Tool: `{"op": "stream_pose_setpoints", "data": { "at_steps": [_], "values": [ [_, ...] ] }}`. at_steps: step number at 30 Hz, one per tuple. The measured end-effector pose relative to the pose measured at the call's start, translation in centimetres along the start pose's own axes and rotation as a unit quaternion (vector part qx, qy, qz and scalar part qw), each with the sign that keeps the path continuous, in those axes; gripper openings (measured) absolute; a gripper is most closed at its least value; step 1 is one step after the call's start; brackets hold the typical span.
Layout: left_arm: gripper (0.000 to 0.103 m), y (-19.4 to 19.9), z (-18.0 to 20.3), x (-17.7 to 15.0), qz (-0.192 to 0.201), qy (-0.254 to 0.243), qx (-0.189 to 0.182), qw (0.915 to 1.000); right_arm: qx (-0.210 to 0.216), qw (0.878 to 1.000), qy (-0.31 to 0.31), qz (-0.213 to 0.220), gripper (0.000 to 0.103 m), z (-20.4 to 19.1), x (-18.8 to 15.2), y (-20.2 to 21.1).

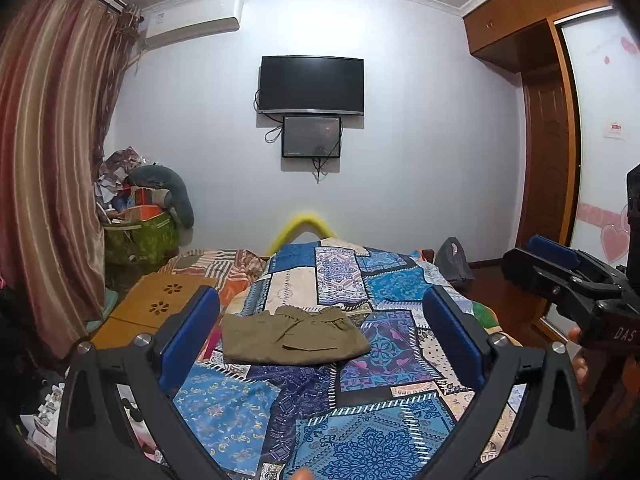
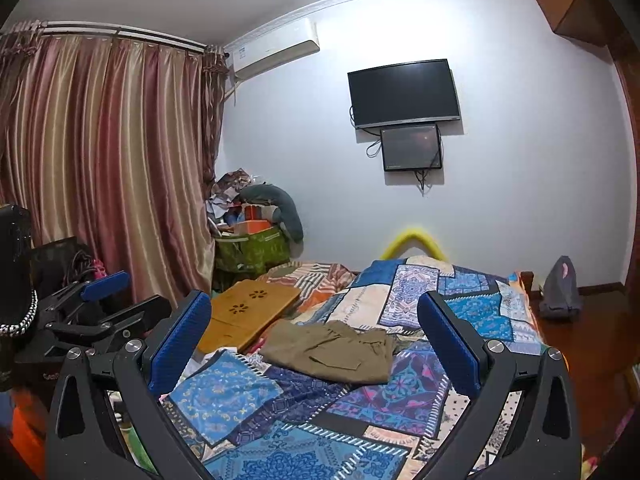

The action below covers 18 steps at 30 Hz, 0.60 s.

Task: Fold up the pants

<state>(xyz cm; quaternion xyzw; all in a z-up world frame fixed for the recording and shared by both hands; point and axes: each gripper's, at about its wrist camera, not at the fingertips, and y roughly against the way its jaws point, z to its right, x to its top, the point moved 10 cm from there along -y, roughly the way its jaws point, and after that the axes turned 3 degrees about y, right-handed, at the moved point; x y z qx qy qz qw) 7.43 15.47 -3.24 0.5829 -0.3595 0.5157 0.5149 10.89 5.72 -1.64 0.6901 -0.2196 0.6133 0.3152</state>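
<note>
Olive-brown pants lie folded into a compact rectangle on the blue patchwork bedspread; they also show in the right wrist view. My left gripper is open and empty, raised above the bed short of the pants. My right gripper is open and empty too, held above the bed near the pants. The right gripper shows at the right edge of the left wrist view. The left gripper shows at the left of the right wrist view.
A wooden lap table lies on the bed left of the pants. A green bag of clutter stands by the curtain. A TV hangs on the far wall. A grey bag sits on the floor at right.
</note>
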Motion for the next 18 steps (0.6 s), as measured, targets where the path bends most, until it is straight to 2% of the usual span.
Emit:
{"op": "stream_pose_setpoints", "data": {
  "at_steps": [18],
  "values": [
    [0.103, -0.55, 0.21, -0.34, -0.012, 0.003, -0.008, 0.9999, -0.007, 1.0, -0.003, -0.002, 0.103, -0.02, -0.24, -0.17]
  ]
}}
